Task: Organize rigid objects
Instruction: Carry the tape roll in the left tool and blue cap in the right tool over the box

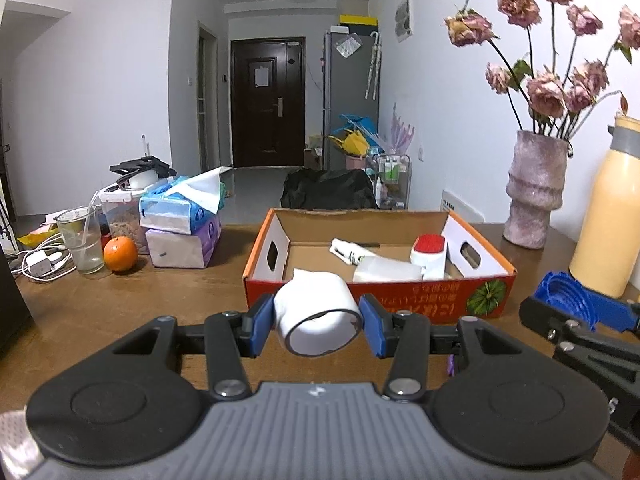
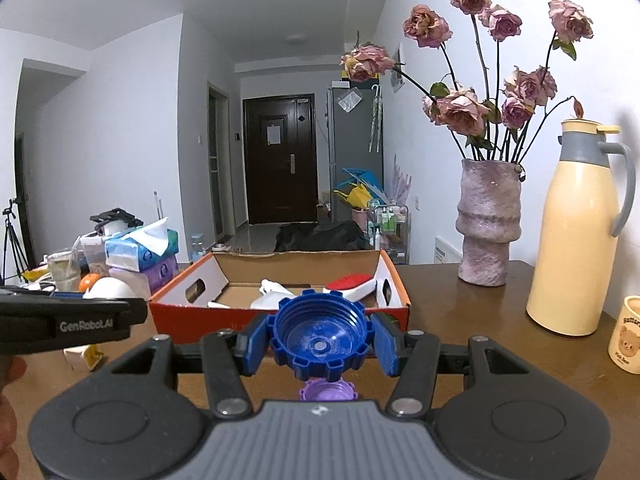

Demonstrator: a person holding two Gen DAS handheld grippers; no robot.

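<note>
My left gripper (image 1: 317,326) is shut on a white cylindrical cup (image 1: 316,312), held above the table just in front of the orange cardboard box (image 1: 376,300). My right gripper (image 2: 320,340) is shut on a large blue screw cap (image 2: 320,336), hollow side toward the camera, also short of the box (image 2: 280,314). The same blue cap (image 1: 568,300) shows at the right edge of the left wrist view. Inside the box lie a white tube (image 1: 348,251), a white piece (image 1: 386,270) and a red-topped white brush (image 1: 430,254). A purple cap (image 2: 328,391) lies on the table under my right gripper.
A pink vase of dried roses (image 2: 489,224) and a cream thermos jug (image 2: 576,232) stand at the right, with a bear mug (image 2: 628,334) beside them. On the left are tissue packs (image 1: 182,224), an orange (image 1: 120,254), a glass (image 1: 82,240) and cables (image 1: 40,262).
</note>
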